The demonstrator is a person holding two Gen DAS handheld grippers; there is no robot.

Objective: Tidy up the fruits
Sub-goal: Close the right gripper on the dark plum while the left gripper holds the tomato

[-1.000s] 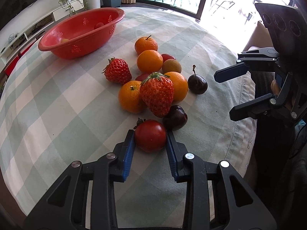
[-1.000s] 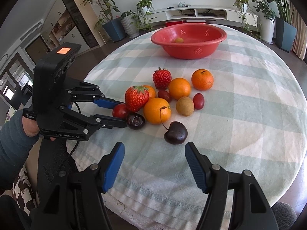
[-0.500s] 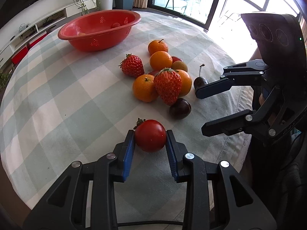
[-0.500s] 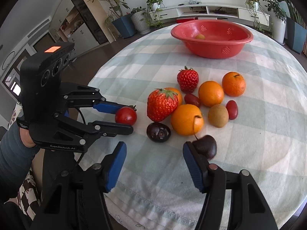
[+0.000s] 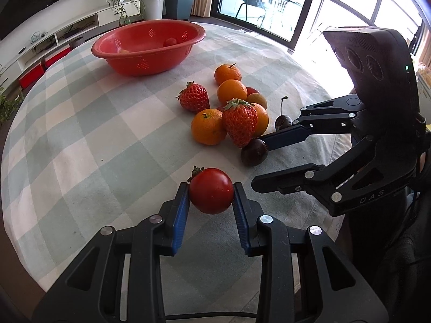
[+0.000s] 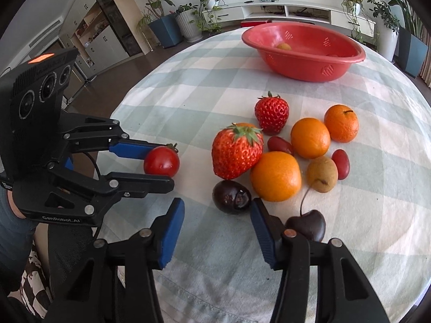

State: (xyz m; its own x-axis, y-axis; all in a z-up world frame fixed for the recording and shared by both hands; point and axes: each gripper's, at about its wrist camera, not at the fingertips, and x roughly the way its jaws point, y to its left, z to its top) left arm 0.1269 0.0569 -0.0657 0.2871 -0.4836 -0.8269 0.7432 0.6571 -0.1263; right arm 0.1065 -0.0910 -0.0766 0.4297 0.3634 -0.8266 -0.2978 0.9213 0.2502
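Note:
My left gripper (image 5: 211, 204) is shut on a red tomato (image 5: 211, 190) and holds it above the cloth, short of the fruit pile; the tomato also shows in the right wrist view (image 6: 161, 161). My right gripper (image 6: 216, 220) is open, its jaws around a dark plum (image 6: 231, 196) that lies just ahead of them. A dark cherry (image 6: 307, 224) with a stem lies outside its right finger. Two strawberries (image 6: 237, 150), several oranges (image 6: 274, 176) and small fruits form the pile. A red basket (image 6: 304, 62) stands at the far side.
The round table has a checked cloth (image 5: 89, 140). Its edge runs close below both grippers. Plants, a white shelf unit and glass doors lie beyond the table. The basket holds a couple of small fruits (image 6: 283, 46).
My left gripper has lifted the tomato and drawn it back from the pile. My right gripper has moved in left and forward, from near the cherry to around the dark plum.

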